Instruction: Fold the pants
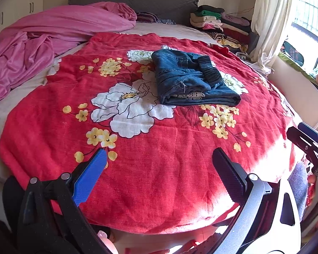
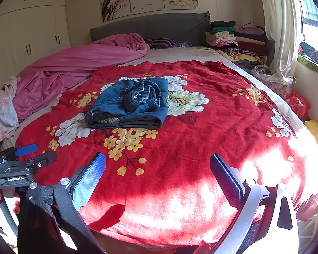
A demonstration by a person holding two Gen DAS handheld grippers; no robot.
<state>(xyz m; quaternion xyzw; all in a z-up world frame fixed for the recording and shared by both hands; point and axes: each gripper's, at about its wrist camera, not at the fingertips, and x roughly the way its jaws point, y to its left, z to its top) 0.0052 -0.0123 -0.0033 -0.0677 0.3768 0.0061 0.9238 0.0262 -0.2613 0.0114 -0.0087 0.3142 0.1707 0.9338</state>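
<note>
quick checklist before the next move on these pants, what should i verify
1. Pants folded into a compact bundle: ok, they lie as a stacked rectangle on the red floral blanket.
2. Fold neat: not ok, the elastic waistband is bunched on top and a patterned lining shows at the near edge.
3. Left gripper free: ok, jaws wide apart, nothing between them.
4. Right gripper free: ok, jaws wide apart, empty.
5. Path to the pants: ok, only bare blanket lies between both grippers and the bundle.
6. Layers aligned underneath: cannot tell, the underside is hidden.
</note>
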